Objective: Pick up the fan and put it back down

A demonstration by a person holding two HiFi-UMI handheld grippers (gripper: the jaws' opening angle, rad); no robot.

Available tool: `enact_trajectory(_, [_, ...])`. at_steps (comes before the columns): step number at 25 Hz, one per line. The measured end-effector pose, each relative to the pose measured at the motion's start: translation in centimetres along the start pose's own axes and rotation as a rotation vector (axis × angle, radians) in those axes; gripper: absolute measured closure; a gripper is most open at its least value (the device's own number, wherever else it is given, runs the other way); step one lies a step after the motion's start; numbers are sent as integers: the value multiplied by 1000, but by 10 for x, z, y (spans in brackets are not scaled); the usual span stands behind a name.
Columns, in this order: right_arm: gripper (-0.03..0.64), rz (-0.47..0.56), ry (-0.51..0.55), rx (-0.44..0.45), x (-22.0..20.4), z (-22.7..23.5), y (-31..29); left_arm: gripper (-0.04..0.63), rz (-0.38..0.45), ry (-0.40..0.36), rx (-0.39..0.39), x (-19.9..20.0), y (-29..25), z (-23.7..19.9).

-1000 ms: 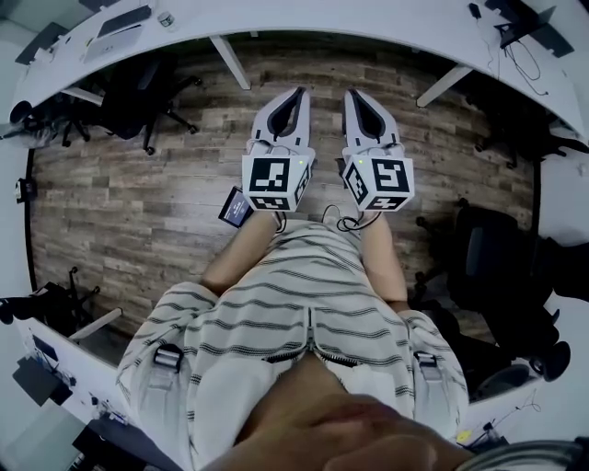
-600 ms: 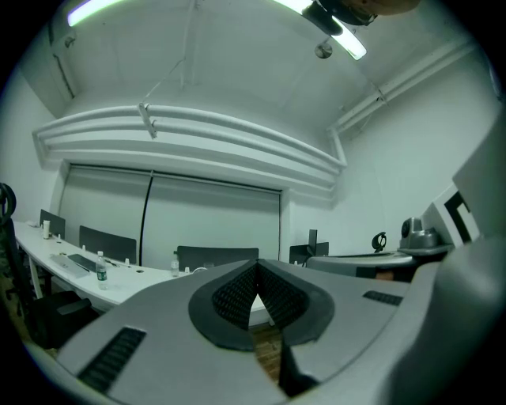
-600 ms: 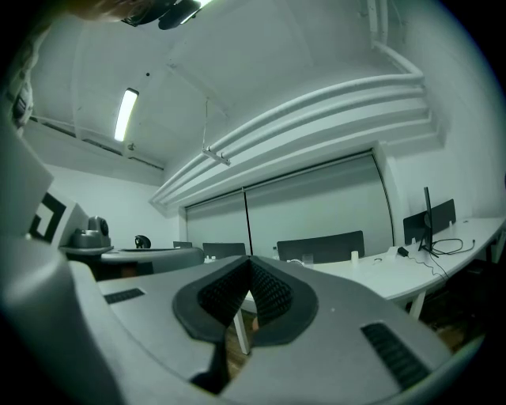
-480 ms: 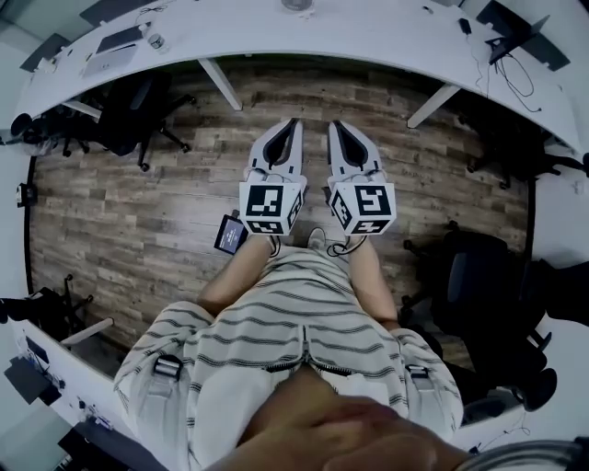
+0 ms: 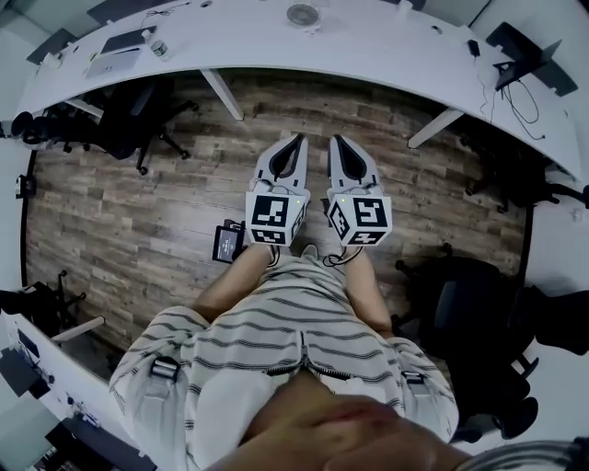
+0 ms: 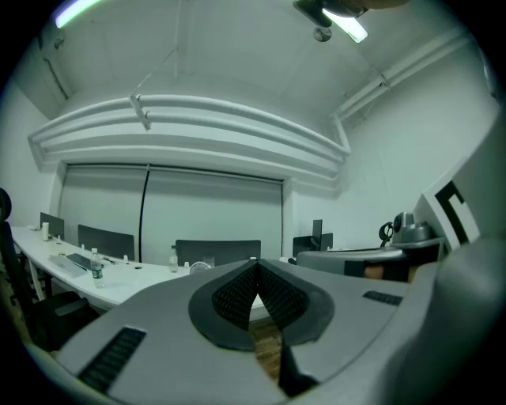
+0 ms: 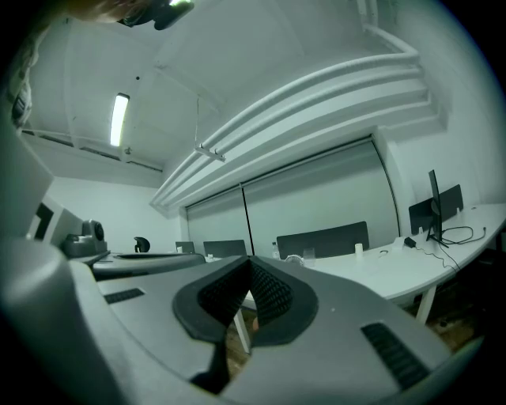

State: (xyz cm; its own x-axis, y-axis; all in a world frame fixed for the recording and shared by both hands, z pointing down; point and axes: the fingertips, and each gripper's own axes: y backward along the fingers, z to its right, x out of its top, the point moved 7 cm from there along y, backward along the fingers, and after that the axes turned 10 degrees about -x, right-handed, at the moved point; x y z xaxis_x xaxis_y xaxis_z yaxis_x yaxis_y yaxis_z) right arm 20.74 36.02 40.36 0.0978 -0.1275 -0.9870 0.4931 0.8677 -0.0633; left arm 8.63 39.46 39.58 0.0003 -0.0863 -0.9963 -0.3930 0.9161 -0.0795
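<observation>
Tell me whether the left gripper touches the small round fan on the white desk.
Apart. The head view shows brown wooden floor between the left gripper and the small round fan.

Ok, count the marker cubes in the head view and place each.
2. The left cube sits at the rear of the left gripper, the right cube at the rear of the right gripper, side by side. None seems hidden.

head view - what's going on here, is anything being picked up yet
A person holds the left tool and right tool side by side over the wooden floor, pointed at the long white table. Both are shut and empty. What looks like the small fan sits on that table, untouched.
</observation>
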Motion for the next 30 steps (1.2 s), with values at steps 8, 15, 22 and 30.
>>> enact_trajectory(8, [611,15,39,-27,11,4,-96,588,26,-6,-32,8,-73,-75])
enact_trajectory(15, [611,36,40,-73,32,-4,-189,588,42,-32,-74,31,-125,-152])
enact_trajectory(22, [611,30,46,-99,37,-16,-253,588,29,-30,-124,36,-156,-211])
enact_trajectory(30, [611,-2,47,-125,29,-16,-289,588,24,-20,-175,29,-182,-238])
